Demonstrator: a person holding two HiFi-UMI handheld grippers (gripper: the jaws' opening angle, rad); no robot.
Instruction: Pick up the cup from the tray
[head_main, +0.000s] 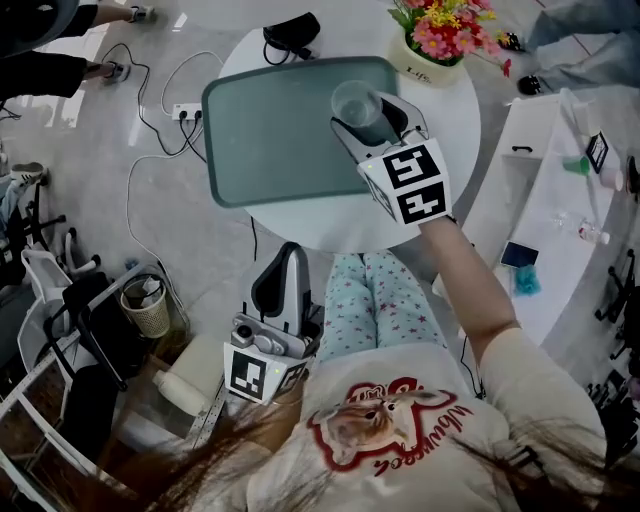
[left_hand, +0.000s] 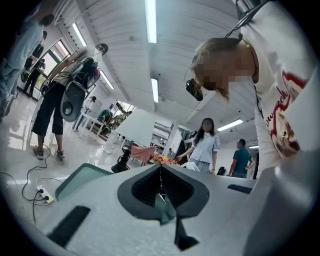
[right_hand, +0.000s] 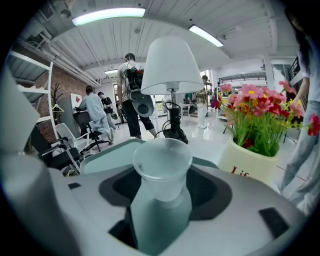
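A clear plastic cup (head_main: 357, 103) stands upright over the far right corner of the teal tray (head_main: 270, 130), which lies on a round white table (head_main: 340, 225). My right gripper (head_main: 372, 120) is shut on the cup's lower body. In the right gripper view the cup (right_hand: 162, 167) fills the gap between the jaws, with the tray (right_hand: 107, 154) behind it. The cup's base is hidden, so I cannot tell whether it touches the tray. My left gripper (head_main: 285, 262) hangs low beside the person's lap, off the table. Its jaws meet in a thin seam (left_hand: 161, 192) with nothing between them.
A white pot of pink and red flowers (head_main: 435, 40) stands just right of the tray, close to the cup. A black object (head_main: 290, 35) sits at the table's far edge. A power strip (head_main: 185, 110) and cables lie on the floor at left. People stand around the room.
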